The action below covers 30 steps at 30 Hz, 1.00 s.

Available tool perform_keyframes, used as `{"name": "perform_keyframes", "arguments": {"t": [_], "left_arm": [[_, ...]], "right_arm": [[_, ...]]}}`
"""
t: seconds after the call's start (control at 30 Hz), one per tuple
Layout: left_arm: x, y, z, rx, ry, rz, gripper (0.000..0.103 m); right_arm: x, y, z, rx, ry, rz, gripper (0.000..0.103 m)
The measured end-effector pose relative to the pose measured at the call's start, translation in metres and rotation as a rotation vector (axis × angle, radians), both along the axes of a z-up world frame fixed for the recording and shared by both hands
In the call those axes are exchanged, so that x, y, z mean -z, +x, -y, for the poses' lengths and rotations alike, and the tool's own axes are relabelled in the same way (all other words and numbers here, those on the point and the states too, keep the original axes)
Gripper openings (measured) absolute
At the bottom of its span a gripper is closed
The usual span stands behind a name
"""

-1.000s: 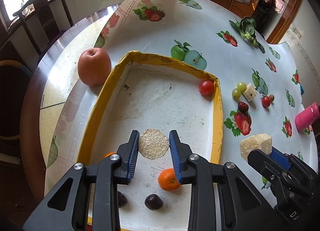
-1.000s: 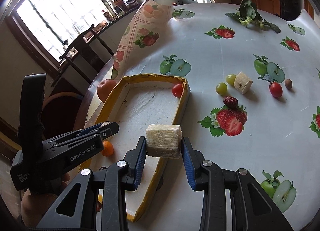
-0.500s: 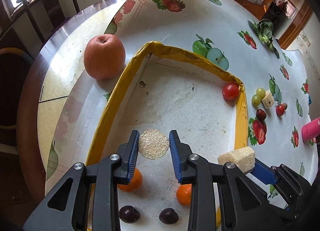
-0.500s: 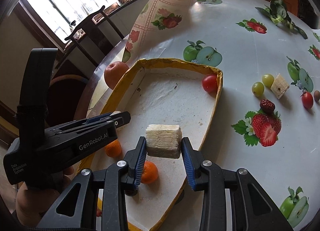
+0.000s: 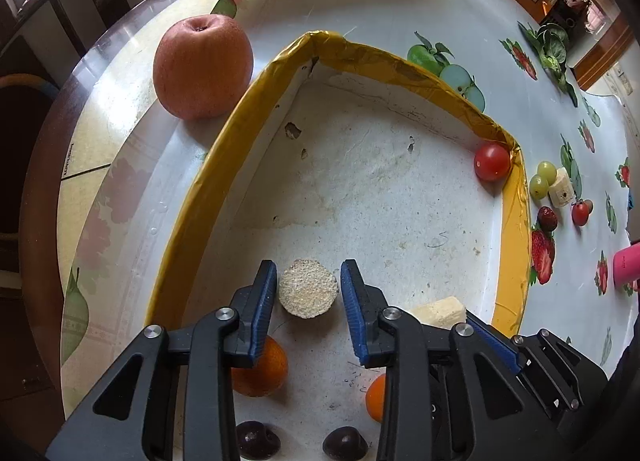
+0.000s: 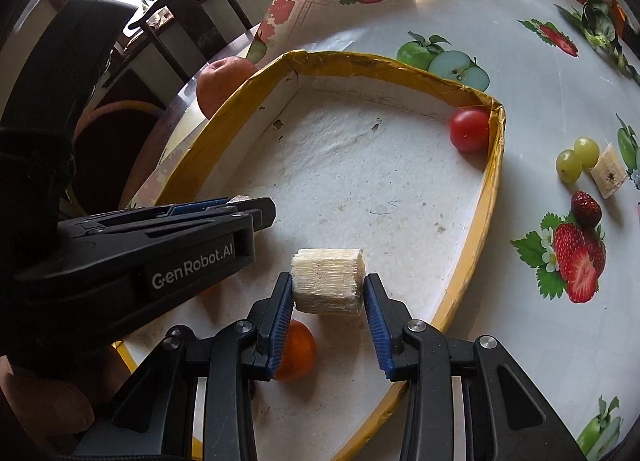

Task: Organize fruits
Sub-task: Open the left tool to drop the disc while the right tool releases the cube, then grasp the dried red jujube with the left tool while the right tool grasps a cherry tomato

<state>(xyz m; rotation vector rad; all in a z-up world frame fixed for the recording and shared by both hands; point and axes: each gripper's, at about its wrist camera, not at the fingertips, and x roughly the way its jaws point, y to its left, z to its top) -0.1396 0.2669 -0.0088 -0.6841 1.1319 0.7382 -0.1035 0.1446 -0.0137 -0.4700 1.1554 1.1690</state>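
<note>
A shallow tray with a yellow rim (image 5: 200, 197) holds a cherry tomato (image 5: 492, 161), two small oranges (image 5: 260, 369) and two dark round fruits (image 5: 256, 441). My left gripper (image 5: 308, 273) points down into the tray. Its jaws are opening, and a round grainy slice (image 5: 308, 289) lies between them with a thin gap on each side. My right gripper (image 6: 329, 279) is low over the tray floor (image 6: 360, 189) beside the left one. It holds a pale fibrous chunk (image 6: 328, 281) at its tips; its jaws are just starting to open, pads still against the chunk.
A large apple (image 5: 202, 67) stands outside the tray's far left corner. On the fruit-print tablecloth to the right lie two green grapes (image 6: 576, 159), a pale cut piece (image 6: 608, 175), a strawberry (image 6: 586, 207) and a pink object (image 5: 628, 265). Chairs stand beyond the table edge.
Both grippers came down lower. The right one moved from above the rim to over the tray floor with its chunk. The left jaws widened off the slice.
</note>
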Motion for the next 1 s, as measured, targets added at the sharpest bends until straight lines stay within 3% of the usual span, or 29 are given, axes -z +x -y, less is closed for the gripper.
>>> {"name": "perform_keyframes", "arguments": {"t": [0.07,0.13,0.53,1.0], "left_arm": [[-0.003,-0.001,0.001,-0.005,0.008,0.003,0.047],[-0.008,-0.002,0.003,-0.005,0.025,0.012,0.049],[-0.036,-0.007,0.019,0.021,0.066,0.048,0.049],[-0.055,0.018,0.057,0.096,0.084,0.074,0.049]], "right_arm": [[-0.002,-0.001,0.002,-0.006,0.014,-0.004,0.040],[-0.004,-0.002,0.004,-0.008,0.018,-0.004,0.041],[-0.040,0.007,0.039,0.053,0.090,0.003,0.041],[-0.065,0.039,0.098,0.176,0.124,0.019,0.041]]}}
